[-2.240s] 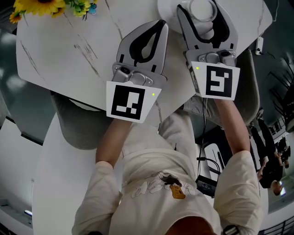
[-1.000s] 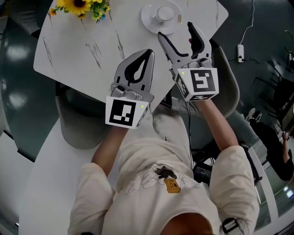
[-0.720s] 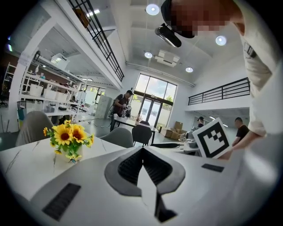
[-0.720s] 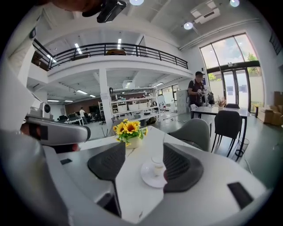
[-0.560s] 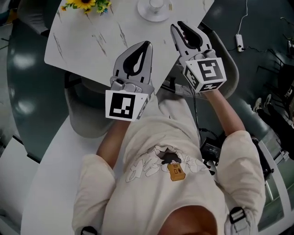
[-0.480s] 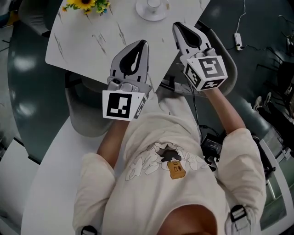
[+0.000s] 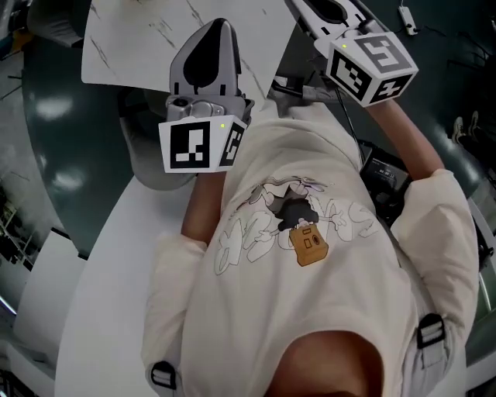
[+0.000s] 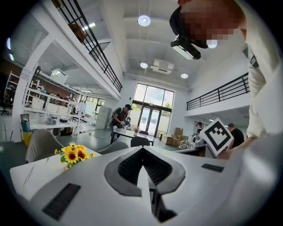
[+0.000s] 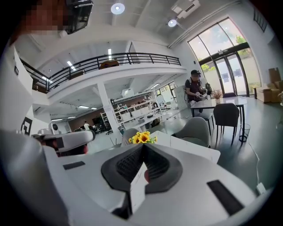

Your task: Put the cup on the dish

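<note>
White table (image 7: 132, 39) lies below both tools: left gripper (image 7: 215, 31) and right gripper (image 9: 143, 150) are held high, closed and empty, seemingly finished. Cup and dish show in no view.

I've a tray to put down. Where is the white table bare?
The marble table lies bare left of the left gripper down to its near edge, and from the sunflowers out to its corner. Crowded: the near corner, where the left gripper and the right gripper hang, the right's jaws just closed on nothing.
</note>
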